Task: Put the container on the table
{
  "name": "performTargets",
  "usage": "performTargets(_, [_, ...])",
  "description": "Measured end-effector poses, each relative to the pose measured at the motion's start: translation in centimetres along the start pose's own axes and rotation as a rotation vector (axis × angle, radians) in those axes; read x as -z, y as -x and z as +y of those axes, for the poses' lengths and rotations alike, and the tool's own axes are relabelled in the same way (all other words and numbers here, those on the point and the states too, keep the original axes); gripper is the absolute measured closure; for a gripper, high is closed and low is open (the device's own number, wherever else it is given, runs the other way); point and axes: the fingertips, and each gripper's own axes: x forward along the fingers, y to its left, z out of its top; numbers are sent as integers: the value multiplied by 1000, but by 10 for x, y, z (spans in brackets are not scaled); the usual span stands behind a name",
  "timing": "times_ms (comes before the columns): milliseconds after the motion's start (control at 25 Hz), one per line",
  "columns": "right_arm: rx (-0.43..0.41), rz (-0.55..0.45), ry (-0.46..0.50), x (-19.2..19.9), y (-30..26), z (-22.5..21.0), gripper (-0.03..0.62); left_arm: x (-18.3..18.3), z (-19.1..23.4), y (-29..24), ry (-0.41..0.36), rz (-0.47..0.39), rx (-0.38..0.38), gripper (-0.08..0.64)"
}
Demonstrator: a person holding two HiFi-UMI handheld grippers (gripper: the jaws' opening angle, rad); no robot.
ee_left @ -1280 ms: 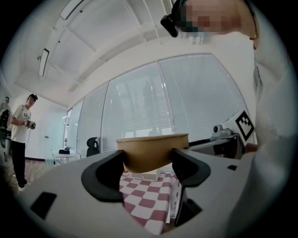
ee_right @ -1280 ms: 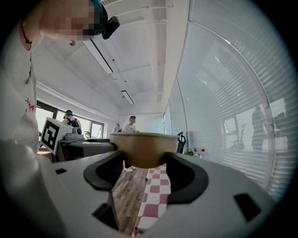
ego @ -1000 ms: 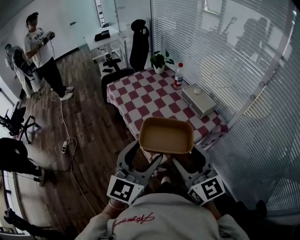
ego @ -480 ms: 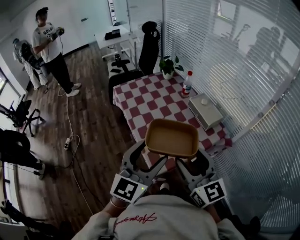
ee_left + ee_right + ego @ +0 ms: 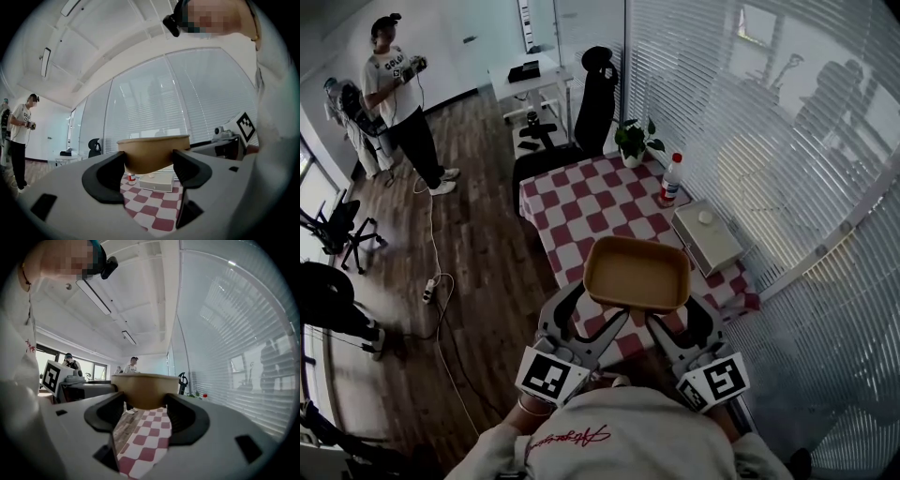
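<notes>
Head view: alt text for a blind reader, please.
Left tongs and right tongs together hold an empty tan rectangular container over the near end of a red-and-white checked table. A white box, red-capped bottle and potted plant stand along its window side.

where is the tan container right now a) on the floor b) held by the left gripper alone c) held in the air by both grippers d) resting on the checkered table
c: the container is clamped between the jaws of the left gripper and the right gripper, up off the table.
</notes>
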Motion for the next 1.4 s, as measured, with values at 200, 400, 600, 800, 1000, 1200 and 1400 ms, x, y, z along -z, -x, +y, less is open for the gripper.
performTargets(200, [-16,-4,5,-1,-9,-17,299,0,4,-17,-12,-10,-14,230])
performTargets(400, [-27,-5,10,1,-13,-31,301,4,4,-31,-10,-11,-25,230])
performTargets(600, [-45,-7,3,7,-16,-40,301,10,4,-39,-16,-14,-46,230])
performTargets(800, [-60,-3,2,9,-23,-41,301,14,10,-39,-13,-4,-55,230])
performTargets(1000, [-51,-12,-20,12,-27,-47,301,15,12,-47,-16,1,-46,230])
performTargets(1200, [-29,-9,-3,9,-23,-53,301,13,8,-53,-28,-8,-34,230])
performTargets(1400, [-23,-5,1,9,-25,-55,301,14,10,-56,-13,4,-23,230])
